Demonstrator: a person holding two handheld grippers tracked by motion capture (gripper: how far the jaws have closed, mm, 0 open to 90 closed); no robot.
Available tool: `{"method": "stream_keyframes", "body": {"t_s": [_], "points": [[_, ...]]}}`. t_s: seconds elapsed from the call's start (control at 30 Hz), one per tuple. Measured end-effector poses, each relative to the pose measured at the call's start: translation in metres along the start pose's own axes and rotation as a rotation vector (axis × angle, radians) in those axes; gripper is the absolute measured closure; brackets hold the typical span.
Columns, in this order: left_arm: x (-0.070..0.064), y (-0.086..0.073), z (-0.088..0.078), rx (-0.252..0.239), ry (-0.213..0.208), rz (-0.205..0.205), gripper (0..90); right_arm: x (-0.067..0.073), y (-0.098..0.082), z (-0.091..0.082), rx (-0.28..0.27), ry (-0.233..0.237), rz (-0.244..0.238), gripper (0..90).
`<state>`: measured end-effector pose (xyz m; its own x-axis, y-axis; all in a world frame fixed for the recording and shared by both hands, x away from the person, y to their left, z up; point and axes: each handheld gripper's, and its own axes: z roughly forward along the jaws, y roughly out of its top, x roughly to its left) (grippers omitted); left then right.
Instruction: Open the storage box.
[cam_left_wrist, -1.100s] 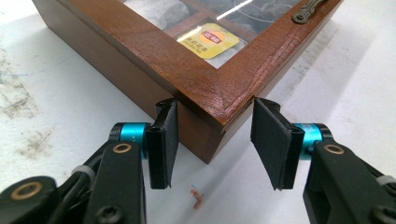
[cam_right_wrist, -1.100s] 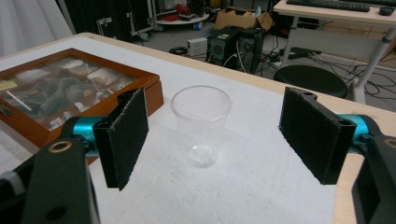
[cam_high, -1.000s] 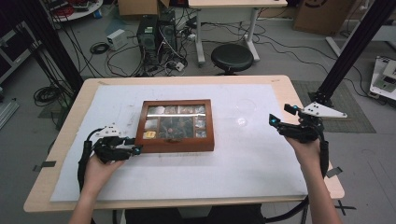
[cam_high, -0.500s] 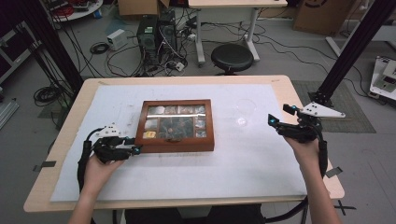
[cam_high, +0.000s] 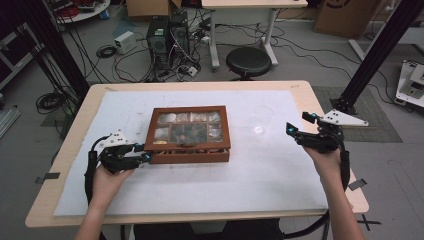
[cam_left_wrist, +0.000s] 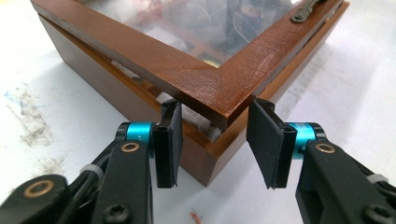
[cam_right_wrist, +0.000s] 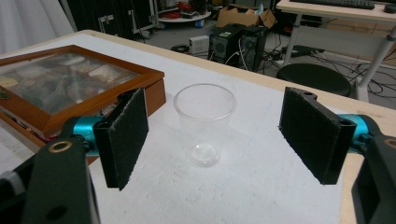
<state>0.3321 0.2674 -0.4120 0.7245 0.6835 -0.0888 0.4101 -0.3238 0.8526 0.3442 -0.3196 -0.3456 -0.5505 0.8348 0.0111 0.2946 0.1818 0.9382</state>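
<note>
A wooden box (cam_high: 189, 134) sits mid-table on the white mat (cam_high: 280, 185), its glass lid (cam_left_wrist: 196, 28) showing a grid of compartments with pale and dark lumps in them; what they are is too blurred to tell. In the left gripper view the lid's near corner stands slightly raised off the box body, with a gap beneath it. At 3 o'clock from the box, near but apart, stands a clear plastic cup (cam_high: 262, 120), upright and holding nothing.

The left gripper (cam_high: 145, 156), at 8 o'clock of the box, has its jaws about that lid corner; they have just been closing, and the pads (cam_left_wrist: 169, 140) sit at the corner's two edges, seemingly clenched on it. The right gripper (cam_high: 300, 125) hovers at 3 o'clock of the cup, jaws released and wide, the cup standing well ahead of them.

Against the picture a second ago, the box, the cup and both hands lie where they did; only the left jaws have narrowed
</note>
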Motion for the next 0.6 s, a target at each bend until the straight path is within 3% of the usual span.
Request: {"method": "stream_keyframes", "body": {"t_s": [0.13,0.4,0.6], "points": [[-0.003,0.006,-0.001,0.0,0.038,0.006,55.7,0.0,0.0,0.0,0.002,0.0,0.001,24.6],[-0.011,0.016,-0.003,-0.041,0.118,-0.032,52.7,0.0,0.0,-0.001,-0.004,-0.003,0.002,24.8],[-0.012,0.021,-0.005,-0.049,0.16,-0.036,51.3,0.001,0.001,-0.001,-0.004,-0.002,0.001,24.8]]}}
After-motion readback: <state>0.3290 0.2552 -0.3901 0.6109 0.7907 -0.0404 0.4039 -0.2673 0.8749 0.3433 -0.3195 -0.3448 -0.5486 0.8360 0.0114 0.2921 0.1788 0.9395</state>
